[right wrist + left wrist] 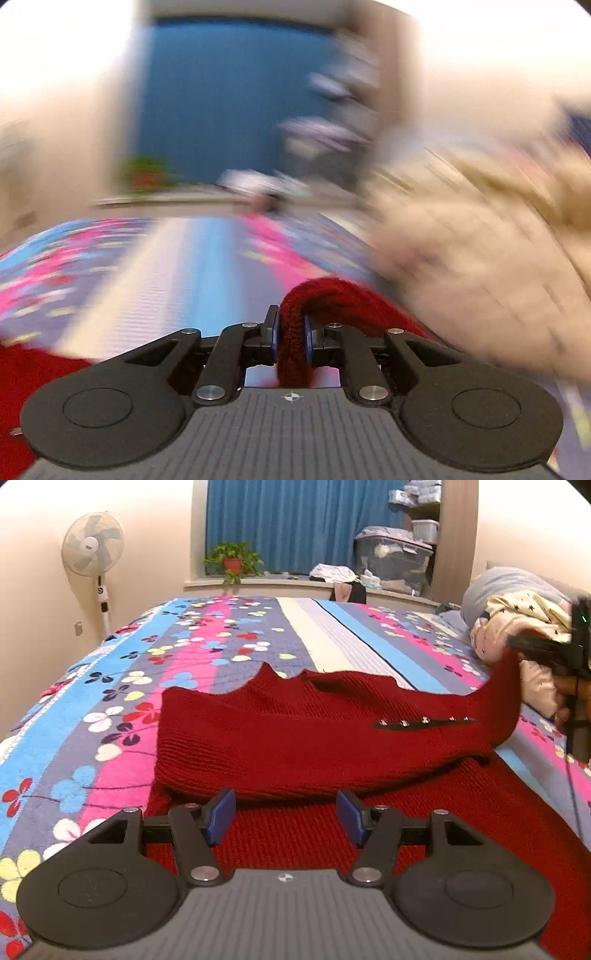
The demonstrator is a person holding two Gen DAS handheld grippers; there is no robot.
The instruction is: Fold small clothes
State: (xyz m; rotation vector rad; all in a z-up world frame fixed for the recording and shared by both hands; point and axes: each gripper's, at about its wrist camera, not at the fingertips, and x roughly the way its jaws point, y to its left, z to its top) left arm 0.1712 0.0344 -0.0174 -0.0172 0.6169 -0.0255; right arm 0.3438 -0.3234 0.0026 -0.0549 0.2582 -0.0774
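A dark red ribbed-knit sweater (295,731) lies spread on the bed's flower-patterned striped quilt (110,686). The left gripper (286,816) hovers just above its near part — blue pads apart, nothing between them. The right gripper (291,332) is clamped on a bunched fold of the sweater (291,343) — the sleeve end drawn up toward the cream star-print clothes (524,627).

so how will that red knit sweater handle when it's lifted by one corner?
Probably floppy: the red sweater sags from where the right gripper pinches it. Likely heavy for its size, since the thick ribbed knit bunches in a fat roll there. It may drag rather than slide on the quilted bedspread.
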